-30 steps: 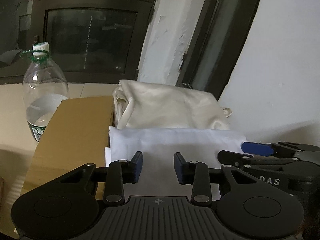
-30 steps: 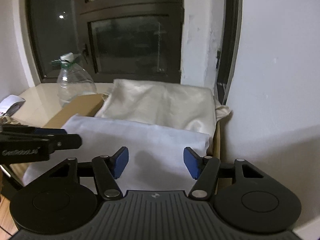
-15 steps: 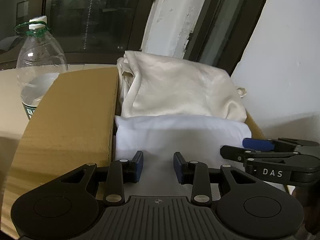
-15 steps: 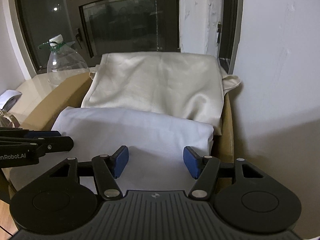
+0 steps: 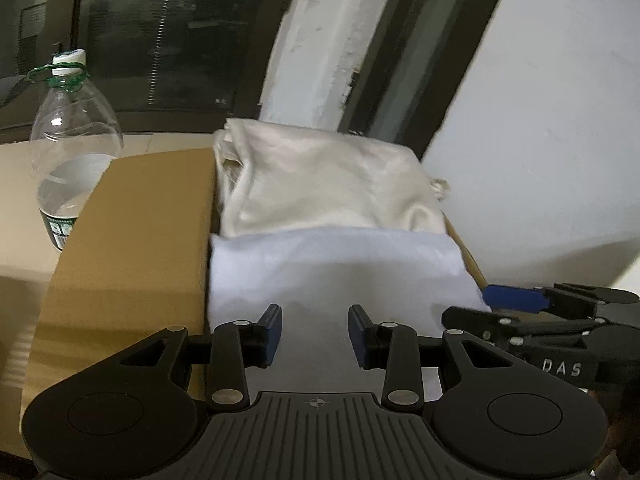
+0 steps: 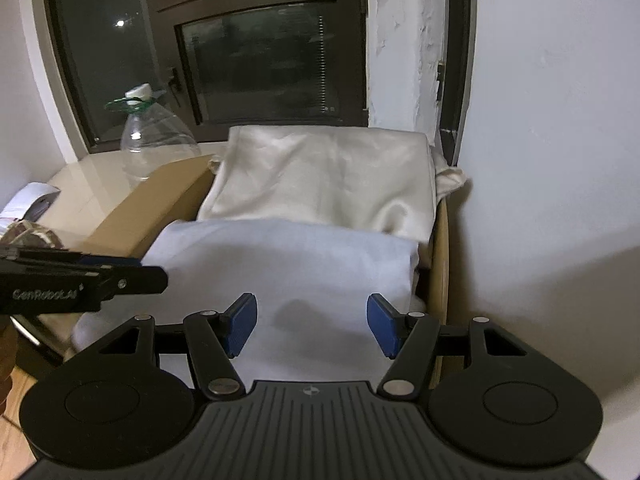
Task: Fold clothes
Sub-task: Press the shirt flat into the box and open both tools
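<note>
On tool bodies: "DAS", "GenRobot.AI". Left gripper (image 5: 315, 334) part-spread, right gripper (image 6: 311, 324) wider; both empty over white folded cloth (image 6: 288, 264).

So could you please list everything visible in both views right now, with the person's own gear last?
Folded cloth: one, white, front of the box.
Folded cloth: one, cream, behind the white one.
Cardboard box: one, brown, holding both cloths.
Water bottle: one, clear with a white cap, left of the box.
Window: one, dark frame, behind.
Wall: white, to the right.
Left tongs: one, black with blue pads, open over the white cloth.
Right tongs: one, black with blue pads, open wider, over the white cloth.
</note>
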`<state>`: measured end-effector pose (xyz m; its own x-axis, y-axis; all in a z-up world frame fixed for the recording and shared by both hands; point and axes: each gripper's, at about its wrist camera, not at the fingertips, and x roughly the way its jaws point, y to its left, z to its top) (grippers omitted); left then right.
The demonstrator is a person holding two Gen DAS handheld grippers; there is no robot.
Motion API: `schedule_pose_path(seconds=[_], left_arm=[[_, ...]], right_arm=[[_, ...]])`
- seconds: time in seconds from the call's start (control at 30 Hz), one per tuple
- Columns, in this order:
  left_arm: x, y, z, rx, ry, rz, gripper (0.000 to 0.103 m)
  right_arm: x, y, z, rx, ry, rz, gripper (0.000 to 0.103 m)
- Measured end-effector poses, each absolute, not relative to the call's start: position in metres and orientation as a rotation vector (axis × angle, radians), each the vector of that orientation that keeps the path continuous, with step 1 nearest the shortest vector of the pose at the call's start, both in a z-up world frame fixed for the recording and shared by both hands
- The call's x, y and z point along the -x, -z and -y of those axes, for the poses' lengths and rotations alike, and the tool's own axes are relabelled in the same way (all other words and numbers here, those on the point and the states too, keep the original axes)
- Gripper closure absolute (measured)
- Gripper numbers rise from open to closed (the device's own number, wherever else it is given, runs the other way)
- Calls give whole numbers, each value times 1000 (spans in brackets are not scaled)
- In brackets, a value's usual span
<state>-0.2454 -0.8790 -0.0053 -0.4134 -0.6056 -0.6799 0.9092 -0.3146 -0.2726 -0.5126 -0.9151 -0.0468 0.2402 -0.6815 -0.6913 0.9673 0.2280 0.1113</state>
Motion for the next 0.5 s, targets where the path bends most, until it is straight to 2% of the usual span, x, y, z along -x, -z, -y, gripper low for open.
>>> schedule_pose_path(seconds=[0.2, 0.5], left_arm=[[254, 17, 865, -633, 1902, -720, 62], [255, 38, 872, -665, 1886, -754, 62]], right_arm=[[506, 60, 893, -585, 1219, -629, 35], [507, 87, 899, -639, 1189, -666, 33]])
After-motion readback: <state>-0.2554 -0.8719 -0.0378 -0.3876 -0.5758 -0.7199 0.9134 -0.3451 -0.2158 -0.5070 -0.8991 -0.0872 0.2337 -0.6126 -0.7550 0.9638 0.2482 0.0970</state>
